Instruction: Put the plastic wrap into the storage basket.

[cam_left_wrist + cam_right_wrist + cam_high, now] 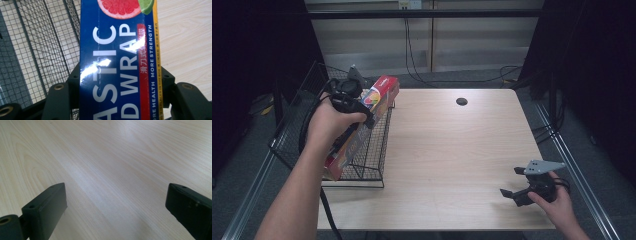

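A long blue plastic wrap box (377, 95) with fruit pictures and a red end is held over the black wire basket (302, 145) at the table's left edge. My left gripper (354, 107) is shut on the plastic wrap box (120, 65), its two black jaws pressing both long sides. The box lies lengthwise, its far end over the basket's rim. My right gripper (511, 181) rests open near the table's front right corner, with only bare wood between its fingers (47, 207).
The light wooden table (452, 150) has a round cable hole (461, 101) near its back edge. Cables hang along the wall behind. Dark floor and metal rails flank both sides of the table.
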The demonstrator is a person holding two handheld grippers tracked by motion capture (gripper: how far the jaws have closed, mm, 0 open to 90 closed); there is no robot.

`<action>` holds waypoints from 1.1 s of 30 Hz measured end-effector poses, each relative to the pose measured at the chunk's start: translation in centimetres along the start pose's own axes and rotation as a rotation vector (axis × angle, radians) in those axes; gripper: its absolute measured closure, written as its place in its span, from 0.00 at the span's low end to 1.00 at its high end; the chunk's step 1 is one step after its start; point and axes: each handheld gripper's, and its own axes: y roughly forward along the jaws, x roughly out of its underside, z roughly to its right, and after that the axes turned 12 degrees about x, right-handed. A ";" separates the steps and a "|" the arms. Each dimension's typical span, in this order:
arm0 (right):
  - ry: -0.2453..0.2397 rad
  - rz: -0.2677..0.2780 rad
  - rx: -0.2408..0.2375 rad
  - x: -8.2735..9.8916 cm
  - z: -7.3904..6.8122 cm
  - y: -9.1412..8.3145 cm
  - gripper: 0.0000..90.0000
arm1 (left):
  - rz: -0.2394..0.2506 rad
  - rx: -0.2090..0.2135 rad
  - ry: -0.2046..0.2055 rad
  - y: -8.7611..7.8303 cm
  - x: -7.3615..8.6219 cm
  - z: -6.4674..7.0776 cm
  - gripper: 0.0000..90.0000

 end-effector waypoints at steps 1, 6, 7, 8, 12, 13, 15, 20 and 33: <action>-0.003 0.003 0.000 0.0 0.0 0.0 0.04 | 0.000 0.000 0.000 0.0 0.0 0.0 0.47; 0.000 0.001 0.004 0.0 0.0 0.0 0.04 | 0.000 -0.007 0.000 -0.6 0.2 -0.4 0.47; 0.001 -0.003 0.004 0.0 0.0 0.0 0.04 | 0.009 -0.007 -0.013 -0.6 0.2 -0.4 0.47; 0.000 -0.002 0.001 0.0 -0.1 0.0 0.04 | 0.000 -0.012 -0.009 -0.8 0.2 -0.5 0.47; 0.000 0.000 0.004 0.0 -0.1 0.0 0.04 | 0.008 -0.020 -0.026 -1.1 0.4 -0.9 0.47; 0.001 -0.002 0.001 0.0 -0.1 0.0 0.04 | 0.000 -0.021 -0.025 -1.2 0.5 -1.1 0.47; -0.001 -0.003 0.004 0.0 -0.1 0.1 0.04 | 0.005 -0.023 -0.030 -1.3 0.6 -1.3 0.47; 0.000 -0.005 0.006 0.0 -0.1 0.1 0.04 | 0.017 -0.030 -0.055 -1.6 0.9 -1.9 0.47; -0.011 -0.005 0.002 0.0 -0.1 0.2 0.04 | 0.029 -0.043 -0.080 -2.4 1.4 -3.3 0.47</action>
